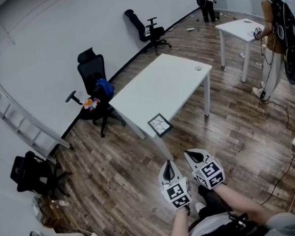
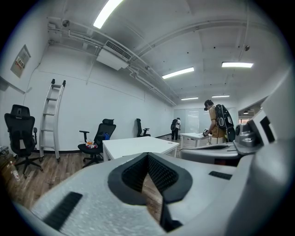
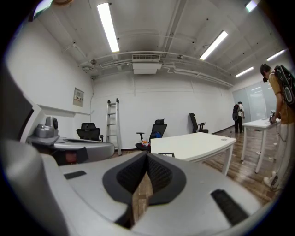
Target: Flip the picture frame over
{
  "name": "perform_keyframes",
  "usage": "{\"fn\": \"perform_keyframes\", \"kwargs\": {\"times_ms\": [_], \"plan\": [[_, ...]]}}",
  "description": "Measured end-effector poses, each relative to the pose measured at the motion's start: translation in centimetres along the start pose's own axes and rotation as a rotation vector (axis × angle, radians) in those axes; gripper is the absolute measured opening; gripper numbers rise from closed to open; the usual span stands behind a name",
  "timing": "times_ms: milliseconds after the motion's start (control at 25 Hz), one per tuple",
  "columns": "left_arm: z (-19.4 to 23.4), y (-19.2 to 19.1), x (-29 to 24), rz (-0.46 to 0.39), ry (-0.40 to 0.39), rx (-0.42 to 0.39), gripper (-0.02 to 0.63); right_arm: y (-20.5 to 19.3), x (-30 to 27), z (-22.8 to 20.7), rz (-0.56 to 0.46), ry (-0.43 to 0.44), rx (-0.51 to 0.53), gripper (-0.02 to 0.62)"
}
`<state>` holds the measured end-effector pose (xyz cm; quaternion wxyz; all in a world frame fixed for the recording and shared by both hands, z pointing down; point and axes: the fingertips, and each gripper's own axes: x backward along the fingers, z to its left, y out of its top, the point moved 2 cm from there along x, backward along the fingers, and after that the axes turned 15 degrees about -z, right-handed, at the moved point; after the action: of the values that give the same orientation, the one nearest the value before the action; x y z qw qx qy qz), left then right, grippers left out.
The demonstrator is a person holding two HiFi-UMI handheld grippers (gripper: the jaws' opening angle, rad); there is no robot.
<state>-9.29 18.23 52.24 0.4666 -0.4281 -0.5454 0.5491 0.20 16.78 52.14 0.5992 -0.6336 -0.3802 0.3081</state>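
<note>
The picture frame [image 1: 159,124] is laid on the near corner of the table [image 1: 170,82]; a chair [image 1: 93,76] is set left of it, a ladder [image 1: 21,119] farther left.

The picture frame [image 1: 159,124] is black-rimmed, its pale face seemingly dark-lined; the table [image 1: 165,83] white, the floor [image 1: 121,178] brown planks.

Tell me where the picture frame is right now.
In the head view the picture frame lies flat on the near corner of the white table at centre, to the right of the nearest black office chair.
</note>
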Motion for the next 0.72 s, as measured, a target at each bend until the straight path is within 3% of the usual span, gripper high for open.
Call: {"fn": "perform_keyframes", "kwargs": {"times_ms": [720], "plan": [[2.3, -2.5, -12.5, 0.065, 0.115, 0.006, 0.002, -1.7, -11.8, -7.5, 0.07, 0.128, -0.036, 0.005]]}}
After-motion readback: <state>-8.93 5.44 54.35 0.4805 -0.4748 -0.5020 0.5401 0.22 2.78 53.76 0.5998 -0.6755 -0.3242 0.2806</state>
